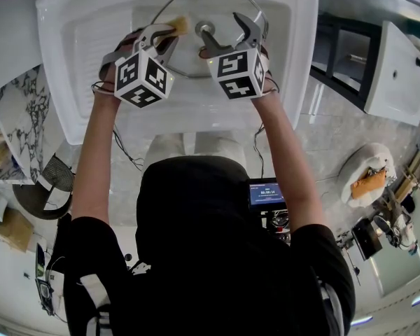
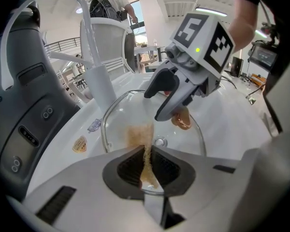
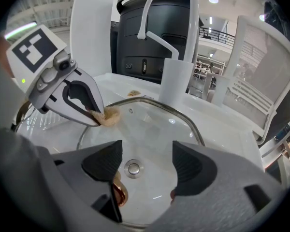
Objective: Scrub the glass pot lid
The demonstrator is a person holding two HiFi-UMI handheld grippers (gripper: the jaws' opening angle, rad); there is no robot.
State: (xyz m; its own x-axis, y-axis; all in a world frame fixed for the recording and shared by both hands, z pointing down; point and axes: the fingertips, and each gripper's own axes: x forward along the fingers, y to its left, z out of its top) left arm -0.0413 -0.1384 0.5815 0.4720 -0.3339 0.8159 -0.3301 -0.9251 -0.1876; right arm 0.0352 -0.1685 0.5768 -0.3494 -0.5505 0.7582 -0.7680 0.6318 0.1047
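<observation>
The glass pot lid [image 1: 194, 60] lies in the white sink [image 1: 84, 61], its centre screw [image 3: 133, 168] facing up and a copper handle [image 3: 119, 193] showing through the glass. My left gripper [image 1: 166, 33] is shut on a thin tan sponge [image 1: 178, 25], which presses on the lid's far left part. In the left gripper view the sponge [image 2: 146, 153] stands edge-on between the jaws over the lid [image 2: 121, 120]. My right gripper [image 1: 222, 25] is open, its jaws wide apart just above the lid's centre [image 3: 150, 124] with nothing between them. It also shows in the left gripper view [image 2: 153, 105].
A white faucet [image 3: 176, 76] rises behind the basin, and in the left gripper view this faucet [image 2: 94, 81] stands just left of the lid. A dark machine [image 3: 150, 37] stands behind the sink. Marble slabs [image 1: 17, 124] lie at the left, a white box [image 1: 399, 75] at the right.
</observation>
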